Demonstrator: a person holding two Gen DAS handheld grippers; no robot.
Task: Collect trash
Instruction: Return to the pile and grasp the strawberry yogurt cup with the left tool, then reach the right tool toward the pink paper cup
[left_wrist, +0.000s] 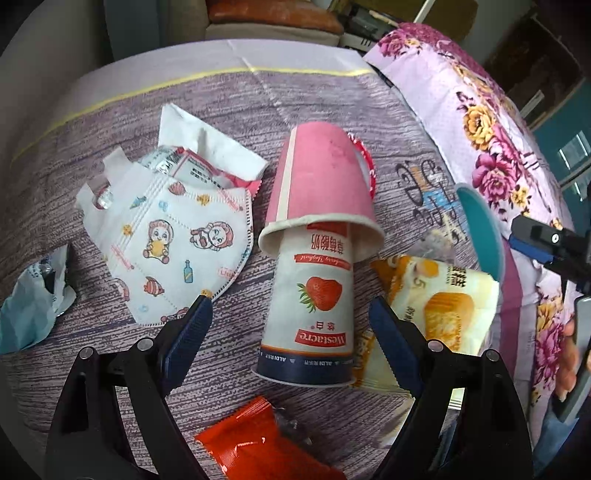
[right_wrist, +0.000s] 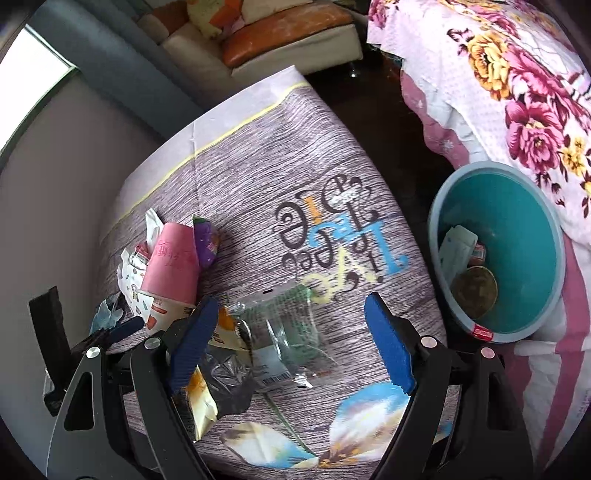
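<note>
A strawberry yogurt cup (left_wrist: 314, 306) lies on the table with a pink paper cup (left_wrist: 321, 177) slipped over its far end. My left gripper (left_wrist: 290, 299) is open and straddles the yogurt cup without touching it. In the right wrist view my right gripper (right_wrist: 291, 299) is open over a clear plastic wrapper with a green pattern (right_wrist: 288, 321) that lies flat on the table. The teal trash bin (right_wrist: 554, 229) stands off the table's right edge with some trash inside.
A cartoon-print face mask (left_wrist: 173, 243), a white wrapper (left_wrist: 207, 147), a yellow cake wrapper (left_wrist: 443, 302), an orange-red wrapper (left_wrist: 255, 443) and a crumpled teal wrapper (left_wrist: 29, 310) lie around the cups. A floral blanket (right_wrist: 517, 110) hangs beside the bin. A sofa (right_wrist: 288, 33) stands behind.
</note>
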